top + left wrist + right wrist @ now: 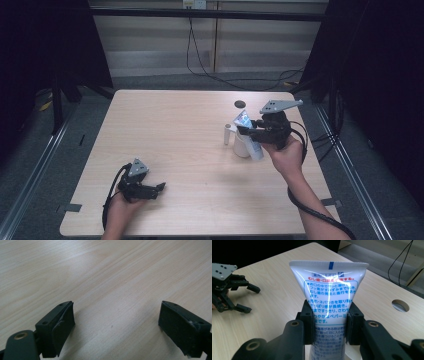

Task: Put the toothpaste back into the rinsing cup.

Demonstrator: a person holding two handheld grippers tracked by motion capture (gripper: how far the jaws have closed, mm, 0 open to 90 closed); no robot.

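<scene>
Clamping a white toothpaste tube point(329, 302) between its pads, the right gripper point(252, 134) holds it at right of centre in the high view, over a white cup point(241, 147). Left gripper point(159, 188) rests lower left on the table point(190, 130), jaws wide apart with nothing between them.

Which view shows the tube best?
The right gripper view: the tube stands close up, printed text readable, clamped between the jaws. The high view shows it small and partly hidden by the right hand-held gripper.
</scene>
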